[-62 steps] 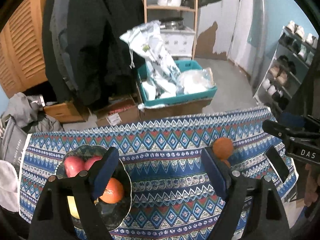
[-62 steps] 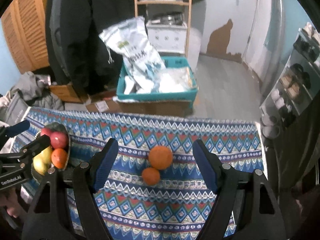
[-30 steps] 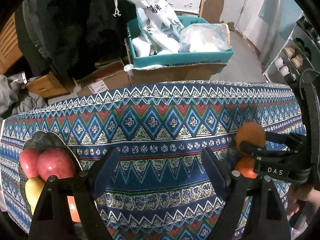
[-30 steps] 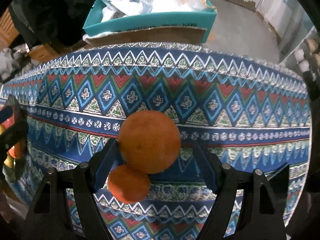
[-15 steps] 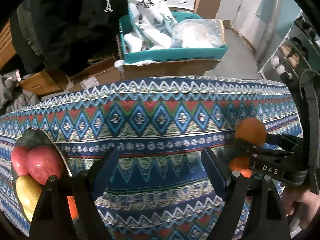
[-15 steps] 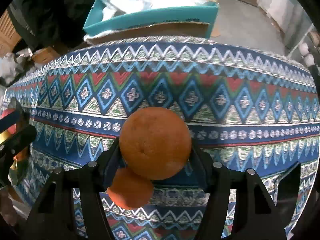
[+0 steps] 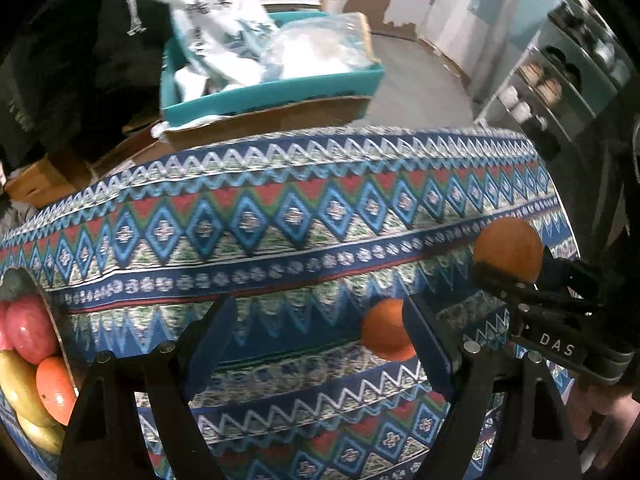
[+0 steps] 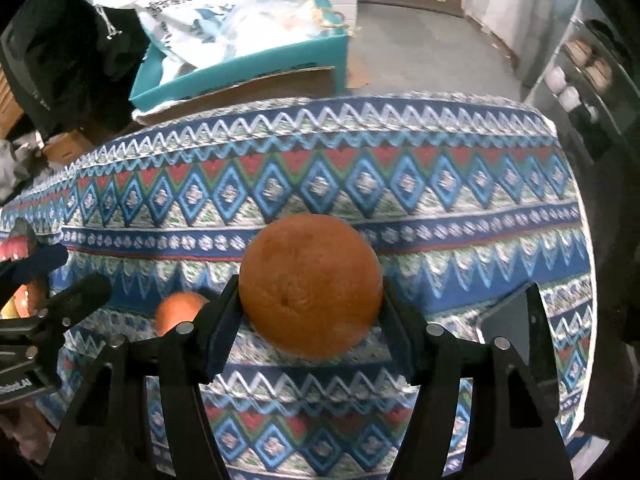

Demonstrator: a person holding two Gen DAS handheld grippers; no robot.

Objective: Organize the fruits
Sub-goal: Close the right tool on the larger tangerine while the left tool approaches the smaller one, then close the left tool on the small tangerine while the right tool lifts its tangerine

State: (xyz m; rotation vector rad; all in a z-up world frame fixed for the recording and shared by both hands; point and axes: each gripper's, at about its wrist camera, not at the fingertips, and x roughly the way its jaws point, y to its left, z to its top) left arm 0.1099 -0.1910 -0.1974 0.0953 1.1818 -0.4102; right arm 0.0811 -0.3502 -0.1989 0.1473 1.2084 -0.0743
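Woven blue-red-green zigzag tablecloth (image 8: pixel 400 184) fills both your views. Dark bowl (image 7: pixel 48 304) at its left edge holds red apple (image 7: pixel 28 330), yellow fruit, small orange piece (partly cut off by frame). Your right gripper (image 8: pixel 310 300): jaws clamped on large round orange (image 8: pixel 310 284), held clear above cloth. Your left gripper (image 7: pixel 316 340): jaws wide apart, nothing between them. Smaller tangerine (image 7: pixel 386 330) sits on cloth just beside left gripper's right finger.
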